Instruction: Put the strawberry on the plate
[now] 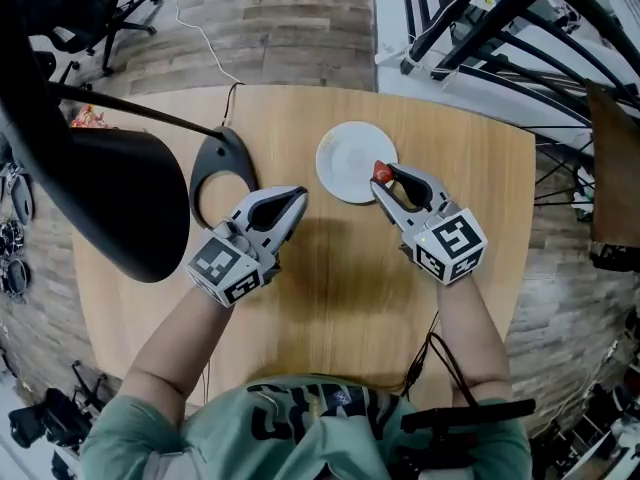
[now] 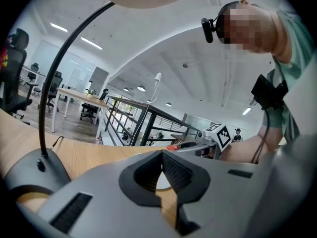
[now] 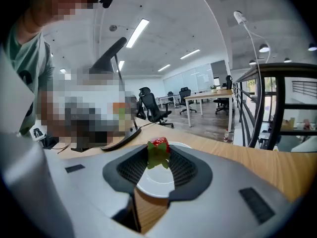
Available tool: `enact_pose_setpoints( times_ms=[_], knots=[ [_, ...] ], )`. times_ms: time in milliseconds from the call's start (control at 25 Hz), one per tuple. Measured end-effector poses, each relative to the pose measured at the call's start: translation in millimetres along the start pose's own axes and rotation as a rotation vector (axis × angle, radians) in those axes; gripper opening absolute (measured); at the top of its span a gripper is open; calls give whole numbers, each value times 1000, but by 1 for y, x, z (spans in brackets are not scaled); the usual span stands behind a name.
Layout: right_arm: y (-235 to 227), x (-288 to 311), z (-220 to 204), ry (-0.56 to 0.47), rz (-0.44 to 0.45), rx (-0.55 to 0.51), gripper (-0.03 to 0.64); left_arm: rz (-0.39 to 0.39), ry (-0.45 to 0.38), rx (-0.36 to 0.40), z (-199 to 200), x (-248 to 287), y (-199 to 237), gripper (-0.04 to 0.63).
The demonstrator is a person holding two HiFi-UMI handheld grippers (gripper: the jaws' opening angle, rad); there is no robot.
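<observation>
The white plate (image 1: 350, 163) sat on the table (image 1: 330, 298). The strawberry (image 1: 382, 172) was over the plate's right rim, clamped between the jaws of the right hand-held gripper (image 1: 385, 180), leaves toward the camera. A black lamp base (image 1: 222, 173) lay just left of the plate, with its shade (image 1: 110, 198) looming over the table's left side. The left hand-held gripper (image 1: 298, 200) was clenched on nothing, its tips near the plate's lower left. Both forearms reached forward across the table.
</observation>
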State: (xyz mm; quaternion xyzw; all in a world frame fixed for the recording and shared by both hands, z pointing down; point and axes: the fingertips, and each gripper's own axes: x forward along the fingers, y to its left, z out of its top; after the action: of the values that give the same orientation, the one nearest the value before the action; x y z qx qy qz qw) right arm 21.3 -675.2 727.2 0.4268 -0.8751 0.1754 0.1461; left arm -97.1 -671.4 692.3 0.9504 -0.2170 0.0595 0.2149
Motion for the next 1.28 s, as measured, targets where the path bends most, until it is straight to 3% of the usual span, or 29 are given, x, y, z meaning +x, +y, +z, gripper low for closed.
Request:
enact_pose_setpoints(
  times_ms=[160,360,560,680,1040,1160,1280],
  knots=[
    [-16,23,-1,-3,-33,-57,137,-5,-23,37,-4,11,9,5],
    [-18,48,-7,36,-57,-180,137,5,25,113,-27,16,16,5],
    [-19,63,-16,96,-68,-274,137,2,15,125,-32,16,19,5],
    [-22,68,-16,98,-73,-279,137,-8,-20,111,-30,17,21,5],
    [-23,70,-11,79,-92,-286,138,-15,26,90,-37,15,19,5],
    [-24,67,-1,44,-107,-273,227,-21,33,83,-39,15,17,5],
    [-26,66,2,34,-117,-272,229,-28,44,80,-42,15,15,5]
  ],
)
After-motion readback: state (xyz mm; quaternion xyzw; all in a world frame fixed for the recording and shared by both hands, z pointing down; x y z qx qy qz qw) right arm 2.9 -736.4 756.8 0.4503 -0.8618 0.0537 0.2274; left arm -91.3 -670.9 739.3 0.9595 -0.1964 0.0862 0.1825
